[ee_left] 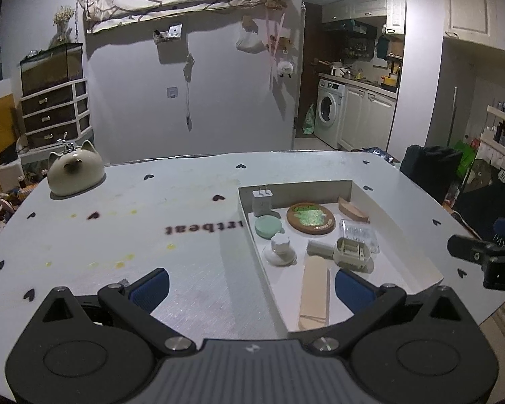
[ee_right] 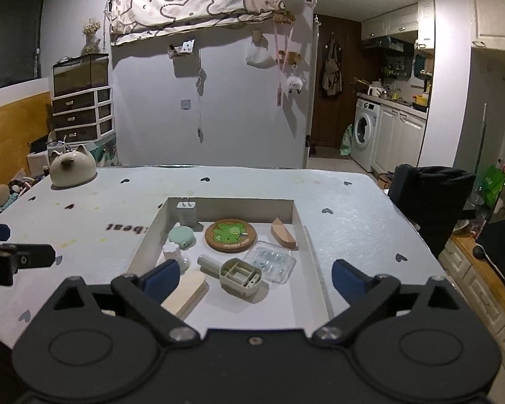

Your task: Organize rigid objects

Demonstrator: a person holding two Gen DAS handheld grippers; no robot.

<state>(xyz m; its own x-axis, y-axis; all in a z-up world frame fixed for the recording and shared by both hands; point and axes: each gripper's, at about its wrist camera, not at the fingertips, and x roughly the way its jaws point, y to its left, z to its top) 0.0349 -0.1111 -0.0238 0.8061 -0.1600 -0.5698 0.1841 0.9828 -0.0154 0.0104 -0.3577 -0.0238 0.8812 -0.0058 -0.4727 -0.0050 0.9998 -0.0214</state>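
Both the left tool (ee_left: pixel 250 282) and right tool (ee_right: pixel 255 274) hover open and empty near the tray (ee_right: pixel 314 252), likely because its small items already sit gathered inside.

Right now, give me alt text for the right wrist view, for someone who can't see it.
The open right gripper hovers at the near edge of a shallow white tray holding small items: a round frog coaster, clear plastic case, beige holder and wooden block. A cat-shaped ceramic pot sits on the table's far left.
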